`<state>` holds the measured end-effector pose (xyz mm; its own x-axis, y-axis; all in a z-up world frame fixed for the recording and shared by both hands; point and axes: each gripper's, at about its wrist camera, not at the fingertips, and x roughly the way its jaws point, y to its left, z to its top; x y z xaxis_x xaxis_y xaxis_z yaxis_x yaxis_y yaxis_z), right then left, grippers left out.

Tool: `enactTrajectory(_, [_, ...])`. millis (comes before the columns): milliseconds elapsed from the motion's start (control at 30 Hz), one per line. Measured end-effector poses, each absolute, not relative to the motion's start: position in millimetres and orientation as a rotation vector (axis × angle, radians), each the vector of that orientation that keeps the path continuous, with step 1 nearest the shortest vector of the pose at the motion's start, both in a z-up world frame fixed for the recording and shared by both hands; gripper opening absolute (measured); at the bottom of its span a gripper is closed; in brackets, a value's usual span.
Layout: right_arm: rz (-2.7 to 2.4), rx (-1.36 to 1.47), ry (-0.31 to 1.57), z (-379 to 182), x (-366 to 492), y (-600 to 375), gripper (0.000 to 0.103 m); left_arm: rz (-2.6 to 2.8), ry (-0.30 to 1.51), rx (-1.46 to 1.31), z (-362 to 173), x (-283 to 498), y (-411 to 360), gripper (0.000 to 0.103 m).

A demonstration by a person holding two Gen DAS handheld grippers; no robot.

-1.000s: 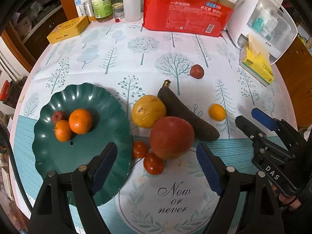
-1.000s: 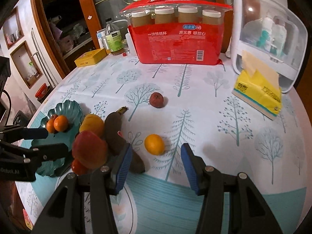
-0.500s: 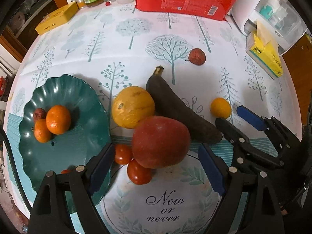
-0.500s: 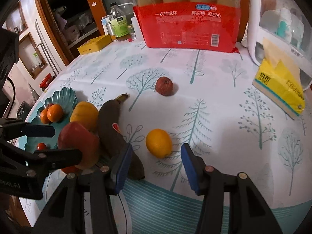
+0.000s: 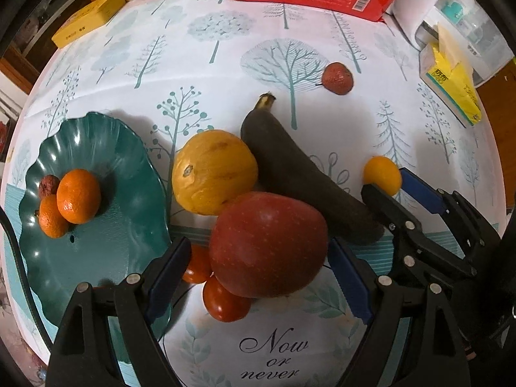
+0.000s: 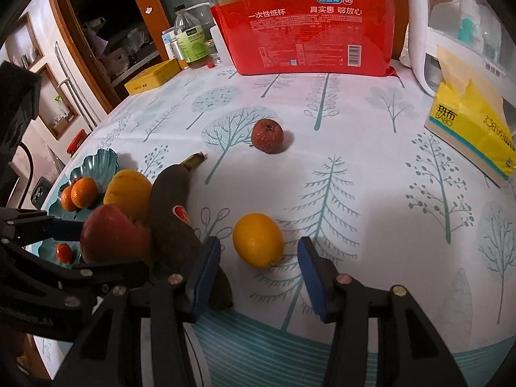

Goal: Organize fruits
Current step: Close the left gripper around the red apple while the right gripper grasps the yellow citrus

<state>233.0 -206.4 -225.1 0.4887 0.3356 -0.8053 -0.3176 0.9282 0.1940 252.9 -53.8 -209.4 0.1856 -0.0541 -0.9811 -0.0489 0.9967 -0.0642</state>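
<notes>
Fruits sit spread over the desk (image 5: 225, 74), most of them ahead of the left tongs (image 5: 258, 277). Far left of those tongs: green plate (image 5: 106, 148) with two mandarins (image 5: 78, 196) touching each other and a small dark red fruit (image 5: 48, 184) tucked against them. Left pad overlaps the plate's near rim in view; contact can't be confirmed. Between the left tongs' pads: big red apple (image 5: 269, 245), with two cherry tomatoes (image 5: 225, 303) just under its near-left edge. Pads stand wide on either side of the apple, gaps visible, so open, not gripping. Just beyond the apple, touching it: yellow-orange round fruit (image 5: 214, 171). To its right, a blackened banana (image 5: 300, 174) lies diagonally, stem pointing away, lower end beside the right tongs' (image 6: 258, 274) near finger. Right tongs straddle a small orange (image 6: 258, 240); jaws have just been closing, the orange sits between them, but pads still show clearance on both sides, so open, nothing held. Further out beyond the right tongs, well apart from the rest: a small wrinkled red apple (image 6: 267, 136). Back edge of the desk: red cup pack (image 6: 306, 32); yellow tissue pack (image 6: 474, 129) at far right.
</notes>
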Motion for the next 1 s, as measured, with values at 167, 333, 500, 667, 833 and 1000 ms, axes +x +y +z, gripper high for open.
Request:
enactTrajectory(167, [0.408,0.029,0.989,-228,236,-203,0.041,-0.009,1.369,-0.094,-210,253,-53,0.079])
enactTrajectory(333, [0.401,0.028,0.983,-229,237,-201,0.033,-0.035,1.360,-0.113,-208,252,-53,0.066])
enactTrajectory(500, [0.397,0.048,0.992,-230,238,-202,0.033,-0.026,1.367,-0.117,-207,251,-54,0.066])
enactTrajectory(667, [0.390,0.066,1.008,-229,238,-204,0.032,-0.024,1.369,-0.118,-206,249,-55,0.065])
enactTrajectory(833, [0.373,0.071,0.995,-221,233,-208,0.032,-0.042,1.344,-0.132,-194,243,-56,0.065])
enactTrajectory(1000, [0.354,0.073,0.971,-206,226,-213,0.032,-0.060,1.303,-0.136,-173,231,-56,0.065])
